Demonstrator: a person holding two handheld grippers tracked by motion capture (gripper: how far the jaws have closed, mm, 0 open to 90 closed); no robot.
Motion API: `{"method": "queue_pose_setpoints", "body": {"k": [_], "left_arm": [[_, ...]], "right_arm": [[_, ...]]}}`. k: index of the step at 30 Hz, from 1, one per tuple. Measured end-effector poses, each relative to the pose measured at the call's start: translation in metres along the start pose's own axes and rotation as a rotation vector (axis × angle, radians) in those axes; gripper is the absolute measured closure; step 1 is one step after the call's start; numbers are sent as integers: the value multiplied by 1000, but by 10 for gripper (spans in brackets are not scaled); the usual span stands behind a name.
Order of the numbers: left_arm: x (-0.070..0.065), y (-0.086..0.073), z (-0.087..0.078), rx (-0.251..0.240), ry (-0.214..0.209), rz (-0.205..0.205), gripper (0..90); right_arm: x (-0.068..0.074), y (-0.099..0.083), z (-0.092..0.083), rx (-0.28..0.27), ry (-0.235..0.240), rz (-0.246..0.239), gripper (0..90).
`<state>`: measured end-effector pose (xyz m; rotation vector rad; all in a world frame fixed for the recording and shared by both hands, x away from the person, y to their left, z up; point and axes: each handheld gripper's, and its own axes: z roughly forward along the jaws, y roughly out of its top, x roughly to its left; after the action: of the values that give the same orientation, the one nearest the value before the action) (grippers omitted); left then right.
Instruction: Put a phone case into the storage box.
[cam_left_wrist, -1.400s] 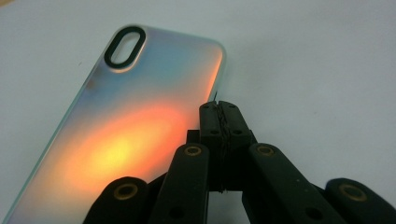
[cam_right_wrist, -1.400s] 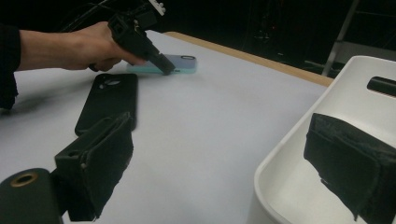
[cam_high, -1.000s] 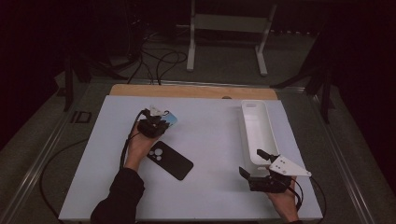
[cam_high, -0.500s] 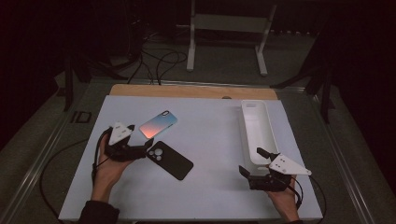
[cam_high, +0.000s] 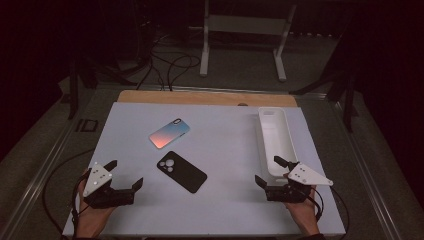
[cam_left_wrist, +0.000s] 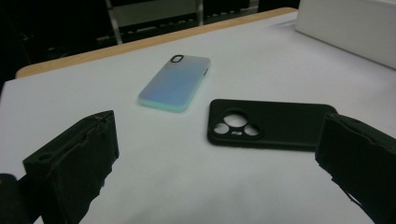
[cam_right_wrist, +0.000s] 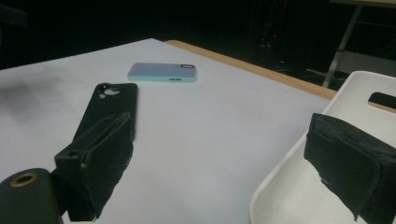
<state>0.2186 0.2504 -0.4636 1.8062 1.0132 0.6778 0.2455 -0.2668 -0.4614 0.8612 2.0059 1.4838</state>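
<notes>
Left fingers: the left gripper (cam_high: 126, 175) sits at the lower left of the high view with its jaws spread wide and nothing between them; they have just been opening. In the left gripper view the two black pads (cam_left_wrist: 74, 161) rise at the bottom corners with bare sheet between.
Right fingers: the right gripper (cam_high: 268, 171) sits at the lower right of the high view, jaws apart and empty. In the right gripper view one pad (cam_right_wrist: 100, 161) stands at lower left over the sheet, the other at lower right in front of the tray's near end.
Gradient phone case: the blue-to-orange phone case (cam_high: 169, 133) lies flat, left of centre in the high view, above and to the right of the left gripper and well apart from its fingers. In the left gripper view it lies in the upper middle, beyond the gap.
Black phone case: the black phone case (cam_high: 182, 171) lies flat at centre, camera cut-outs up, just below the gradient one and not touching it. It lies between the two grippers, nearer the left, clear of both.
White tray: the long white tray (cam_high: 263, 131) lies along the right side of the sheet; its near end is just beside the right gripper's fingers.
Surface: a white sheet (cam_high: 225, 145) on the table, a wooden edge at the far side.
</notes>
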Motion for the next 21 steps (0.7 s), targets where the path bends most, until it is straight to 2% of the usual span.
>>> {"method": "queue_pose_setpoints", "body": {"k": [6, 14, 17, 18, 20, 21], "left_arm": [[0, -1, -1, -13, 3, -3, 0], [4, -3, 1, -9, 7, -35, 0], [3, -2, 1, -6, 9, -35, 0], [4, 3, 3, 10, 17, -21, 0], [4, 3, 3, 10, 17, -21, 1], [6, 10, 5, 22, 21, -21, 1]], "right_arm": [[-1, -6, -6, -18, -18, 38, 80], [0, -8, -4, -7, -15, 27, 80], [0, -8, -4, -4, -14, 31, 80], [0, -8, -3, 6, -11, 25, 80], [0, -8, -3, 7, -12, 24, 80], [0, -8, -3, 7, -12, 24, 80]]}}
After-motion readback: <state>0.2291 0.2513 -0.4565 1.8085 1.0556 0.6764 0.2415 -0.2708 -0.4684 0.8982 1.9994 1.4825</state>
